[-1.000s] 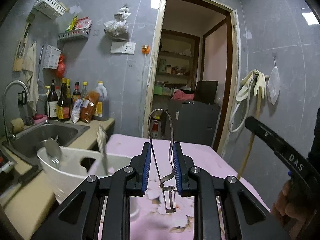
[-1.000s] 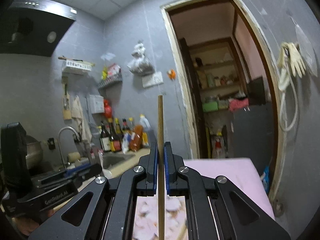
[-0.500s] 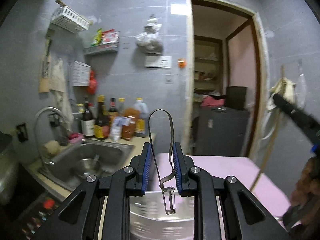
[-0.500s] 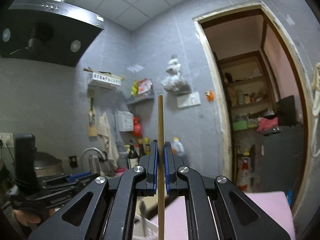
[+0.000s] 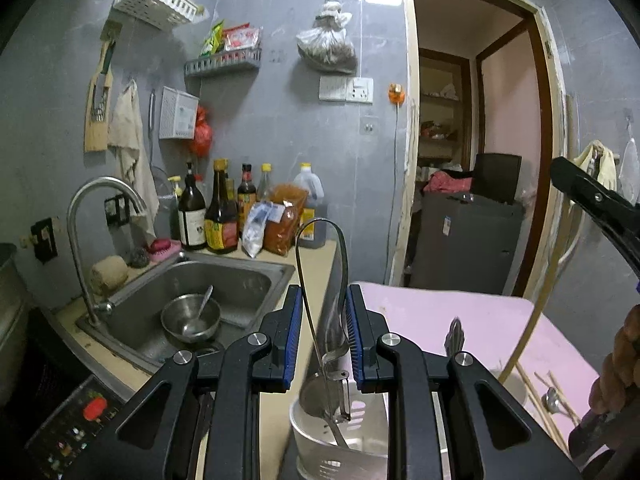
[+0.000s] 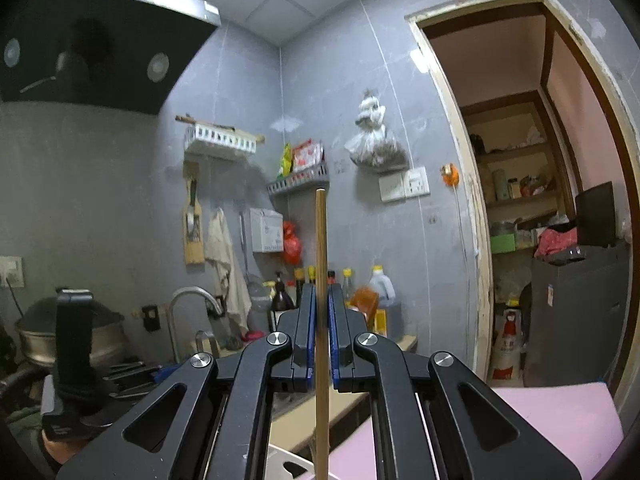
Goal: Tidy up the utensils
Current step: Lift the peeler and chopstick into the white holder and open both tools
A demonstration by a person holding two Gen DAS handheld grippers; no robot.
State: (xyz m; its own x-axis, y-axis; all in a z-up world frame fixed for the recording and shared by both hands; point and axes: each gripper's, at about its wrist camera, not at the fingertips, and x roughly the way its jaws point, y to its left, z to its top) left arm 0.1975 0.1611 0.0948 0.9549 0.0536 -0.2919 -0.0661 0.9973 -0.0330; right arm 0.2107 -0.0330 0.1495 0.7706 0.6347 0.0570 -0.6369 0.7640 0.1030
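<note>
Two handheld grippers, each loaded with one utensil.

Item one: left gripper (image 5: 322,338), jaws narrowed onto a metal peeler (image 5: 326,300). Blue pads press the looped wire handle from both sides; loop stands up, blade end hangs down. Long axis close to upright. Directly beneath the blade sits a white utensil holder (image 5: 340,436), slotted wall facing the lens, a spoon (image 5: 316,400) already inside. Peeler tip lies just above the holder's mouth or just within it; which one cannot be told from this angle.

Item two: right gripper (image 6: 320,336), jaws fully closed on a single wooden chopstick (image 6: 321,280). Stick upright, running above and below the pads. Below its lower end, a white rim, judged to be the same holder, shows at the bottom edge of the right wrist view, slightly left of the stick.

Surroundings, outward: pink table (image 5: 472,320) bearing the holder, with more chopsticks (image 5: 540,396) lying loose near its right side; beige counter; steel sink (image 5: 224,280) holding a bowl (image 5: 191,316); bottles along the grey wall.

Judgement: left hand is the nearer to delivery. Its peeler hangs plumb over the opening, so a straight descent and release should serve. Right hand needs a small shift toward the holder first.
</note>
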